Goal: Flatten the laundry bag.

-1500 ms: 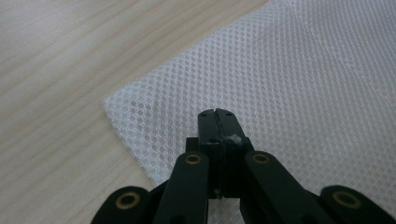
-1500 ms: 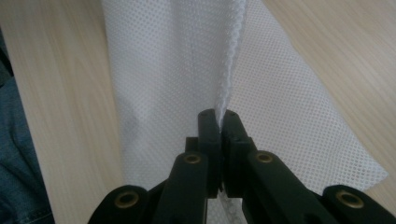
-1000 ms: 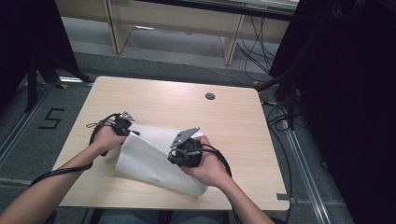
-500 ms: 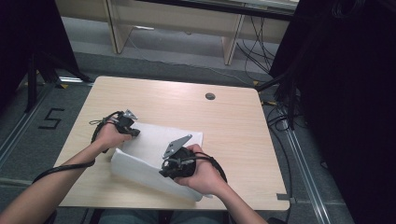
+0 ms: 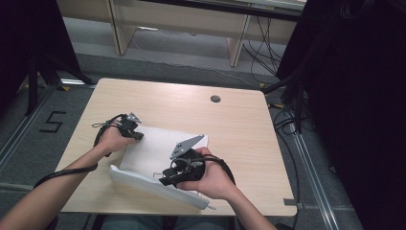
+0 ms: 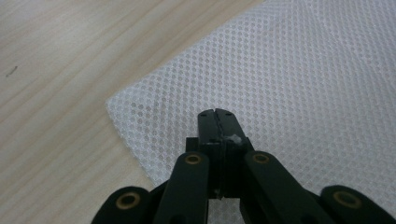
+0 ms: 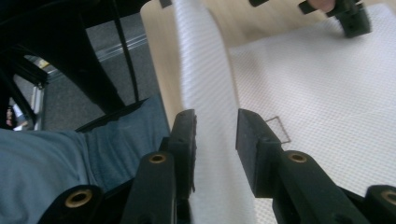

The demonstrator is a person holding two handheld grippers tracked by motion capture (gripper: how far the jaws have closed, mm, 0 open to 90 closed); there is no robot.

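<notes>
A white mesh cloth [image 5: 153, 143] lies flat on the wooden table [image 5: 191, 103], and its near edge is turned up into a long fold [image 5: 139, 179]. My left gripper [image 5: 135, 134] is shut, its tips [image 6: 218, 114] resting on the mesh [image 6: 303, 70] beside the far left corner. I cannot tell whether it pinches any cloth. My right gripper [image 5: 163, 181] sits at the near edge. Its jaws [image 7: 217, 123] have just been opening, and the fold [image 7: 205, 70] runs loosely between them with gaps at the pads. A thin wire loop [image 7: 278, 128] lies on the cloth next to them.
A round cable hole [image 5: 215, 98] sits in the tabletop at the back. The table's front edge runs just below the fold, with the person's trouser leg [image 7: 56, 158] under it. Bare wood lies right of the cloth. Floor tracks and cables surround the table.
The right gripper moved toward the near edge and its jaws opened. The raised flap of cloth came down into a long fold along the front. The left gripper stayed put.
</notes>
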